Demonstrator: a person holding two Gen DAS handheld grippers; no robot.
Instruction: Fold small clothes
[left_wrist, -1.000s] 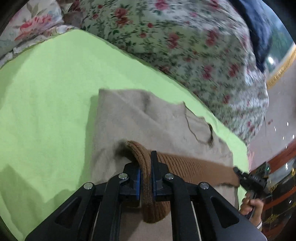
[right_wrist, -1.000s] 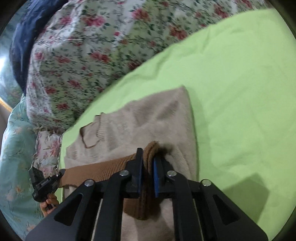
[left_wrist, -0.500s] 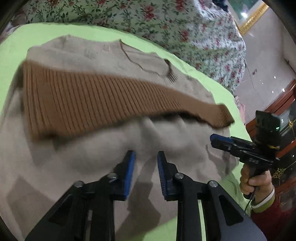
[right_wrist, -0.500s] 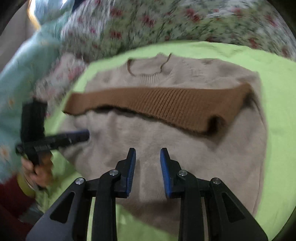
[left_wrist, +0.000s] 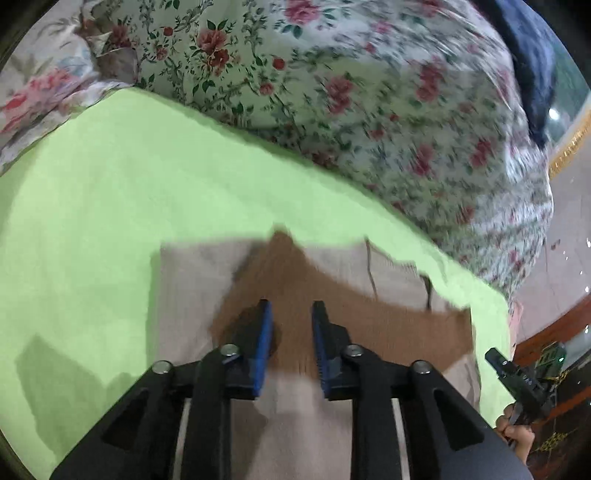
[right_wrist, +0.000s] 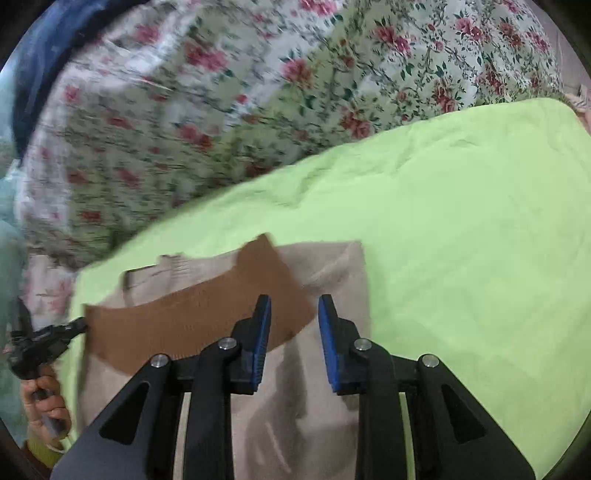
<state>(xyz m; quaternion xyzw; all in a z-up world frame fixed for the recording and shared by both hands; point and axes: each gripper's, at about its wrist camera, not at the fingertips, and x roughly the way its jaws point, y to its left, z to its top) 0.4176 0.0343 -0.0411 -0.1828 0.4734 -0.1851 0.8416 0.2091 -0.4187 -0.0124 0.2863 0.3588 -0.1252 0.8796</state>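
Domestic bedroom: a bed spread with a lime-green sheet (left_wrist: 155, 192), a rose-print floral quilt (left_wrist: 369, 110) heaped behind it, and polished tile floor (left_wrist: 565, 236) beyond.

- No readable text, label, brand, number or sign shows in either wrist view.
- The floral bedding (left_wrist: 369, 92) carries only a rose print, no lettering.
- The beige sweater (right_wrist: 332, 277) shows no tag or logo.
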